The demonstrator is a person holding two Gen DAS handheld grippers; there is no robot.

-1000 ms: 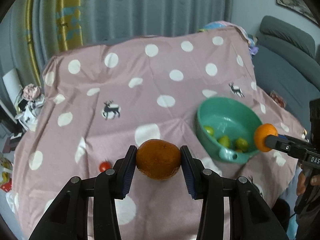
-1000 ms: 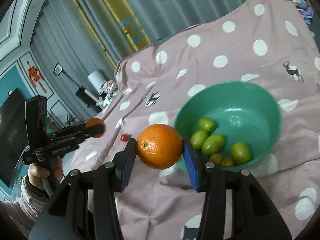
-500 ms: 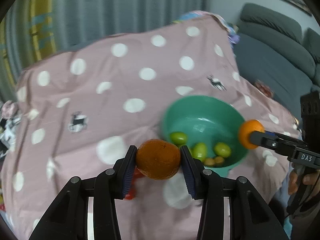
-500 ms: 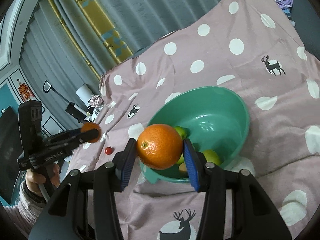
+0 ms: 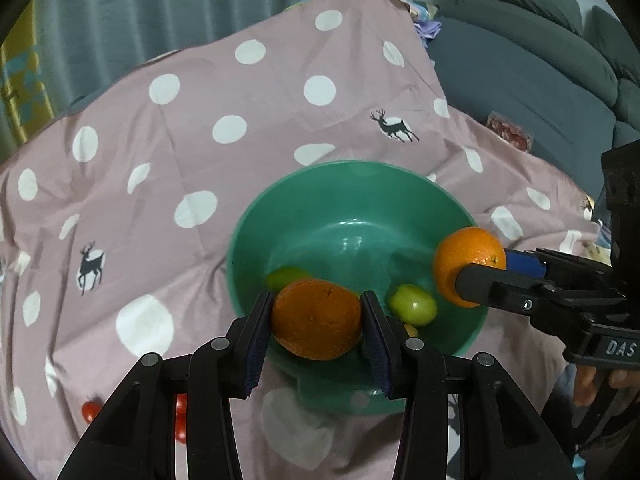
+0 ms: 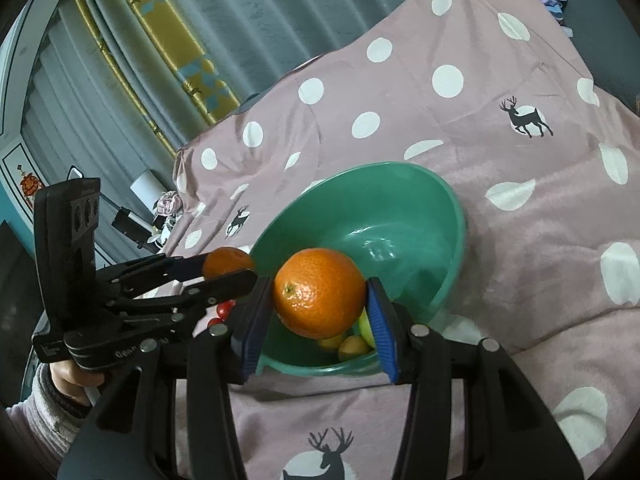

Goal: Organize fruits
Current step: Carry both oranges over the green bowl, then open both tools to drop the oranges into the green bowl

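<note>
1. Two oranges are held at once: the left gripper point(image 5: 316, 326) pinches a darker orange point(image 5: 316, 320) between its blue pads, and the right gripper point(image 6: 318, 300) pinches a brighter orange point(image 6: 320, 294) the same way.
2. Beyond and below both sets of jaws sits the green bowl point(image 5: 352, 184) on the spotted cloth point(image 5: 200, 128); small green fruits point(image 5: 412, 304) lie in its bottom, just past the left jaws.
3. Small red fruits point(image 5: 90, 410) lie on the cloth, below and to the left of the left jaws, outside the bowl.
4. Risk: both grippers crowd the same bowl, so they could knock each other or its rim and tip it on the soft, creased cloth.
5. Risk: releasing from above the rim could let an orange bounce out or bruise the green fruits underneath.
6. Risk: round peel on narrow pads may slip if a wrist rolls.
</note>
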